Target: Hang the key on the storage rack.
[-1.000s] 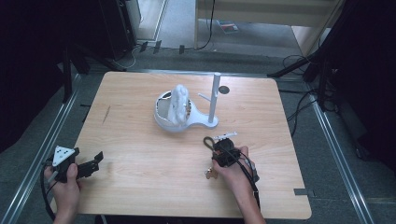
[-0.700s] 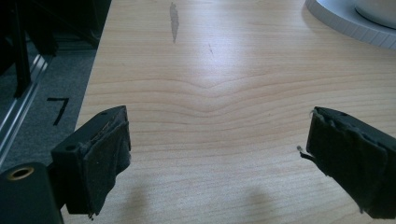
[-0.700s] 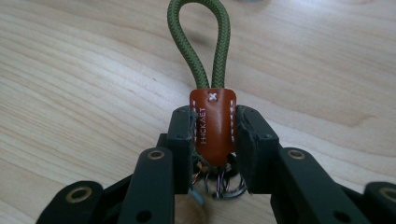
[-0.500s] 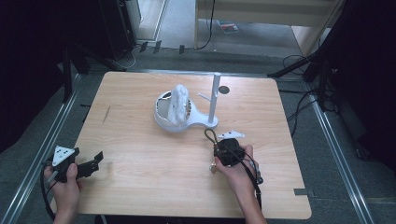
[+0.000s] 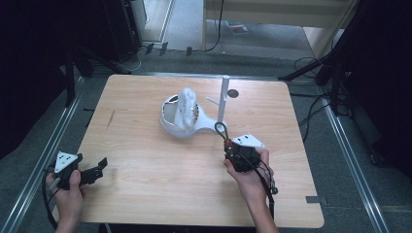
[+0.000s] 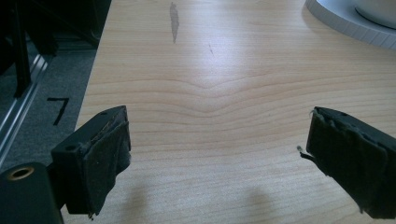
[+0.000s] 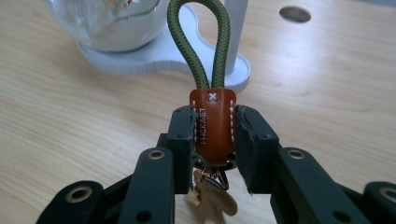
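1. The wooden table (image 5: 145,145) carried a white stand (image 5: 187,127) just past its centre, toward 12 o'clock, with a thin upright post (image 5: 223,99) rising from the base at the stand's 3 o'clock end.
2. A white crumpled wad (image 5: 185,108) sat in the stand's round bowl part.
3. The right gripper (image 5: 228,148) lay toward 4 o'clock of the table's centre, held by the person's right hand (image 5: 250,174).
4. Its jaws were closed tight on the brown leather tab (image 7: 212,123) of a key strap, one pad pressed to each side of the tab.
5. The strap's green cord loop (image 7: 198,39) stood out beyond the jaws toward the stand, its top close to the post's foot.
6. Below the tab, metal rings and a brass-coloured tag (image 7: 212,198) hung between the jaws.
7. The left gripper (image 5: 94,167) rested at the table's 8 o'clock edge, held by the left hand (image 5: 68,194).
8. Its jaws stood wide apart with only bare wood between them, gripping nothing.
9. A dark smudge (image 6: 174,21) marked the wood ahead of the left gripper.
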### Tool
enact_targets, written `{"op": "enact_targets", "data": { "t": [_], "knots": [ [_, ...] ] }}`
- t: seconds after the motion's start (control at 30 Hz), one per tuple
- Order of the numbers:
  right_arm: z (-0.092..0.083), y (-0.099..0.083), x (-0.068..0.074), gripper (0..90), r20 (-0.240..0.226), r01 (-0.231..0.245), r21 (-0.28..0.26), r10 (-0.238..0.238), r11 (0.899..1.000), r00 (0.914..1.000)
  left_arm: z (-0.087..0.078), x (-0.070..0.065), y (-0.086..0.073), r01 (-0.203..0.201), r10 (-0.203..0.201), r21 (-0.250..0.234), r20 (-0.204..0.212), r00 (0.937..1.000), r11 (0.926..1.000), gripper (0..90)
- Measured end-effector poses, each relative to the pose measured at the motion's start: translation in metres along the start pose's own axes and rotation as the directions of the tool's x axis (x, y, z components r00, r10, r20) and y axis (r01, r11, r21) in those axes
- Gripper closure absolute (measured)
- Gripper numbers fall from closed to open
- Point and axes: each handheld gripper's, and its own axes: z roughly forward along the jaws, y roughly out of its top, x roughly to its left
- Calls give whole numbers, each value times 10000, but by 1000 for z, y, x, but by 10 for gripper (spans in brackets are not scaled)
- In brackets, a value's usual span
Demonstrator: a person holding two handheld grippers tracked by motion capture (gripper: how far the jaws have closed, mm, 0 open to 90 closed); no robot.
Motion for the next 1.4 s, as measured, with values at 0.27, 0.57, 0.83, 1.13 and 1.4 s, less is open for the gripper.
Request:
{"op": "enact_targets", "data": {
  "t": [0.27,0.57,0.83,1.13,1.4],
  "knots": [
    [-11,5,3,697,76,29,-1130,-20,9936,10000,0,0,0,-31,31,18,-13,10000,10000,70],
    [-22,11,7,697,141,84,-2220,-54,9750,9999,0,0,0,-56,56,12,-12,10000,10000,70],
    [-29,14,10,697,209,68,-2857,-9,9583,9998,0,-1,0,-66,66,6,-20,10000,10000,70],
    [-40,25,6,697,277,-195,-3526,313,9356,9991,0,0,0,-28,27,-15,-46,10000,10000,70],
    [-43,35,3,697,391,-161,-3659,326,9305,9987,-1,0,-1,-19,19,-78,-67,10000,10000,70]
  ]
}}
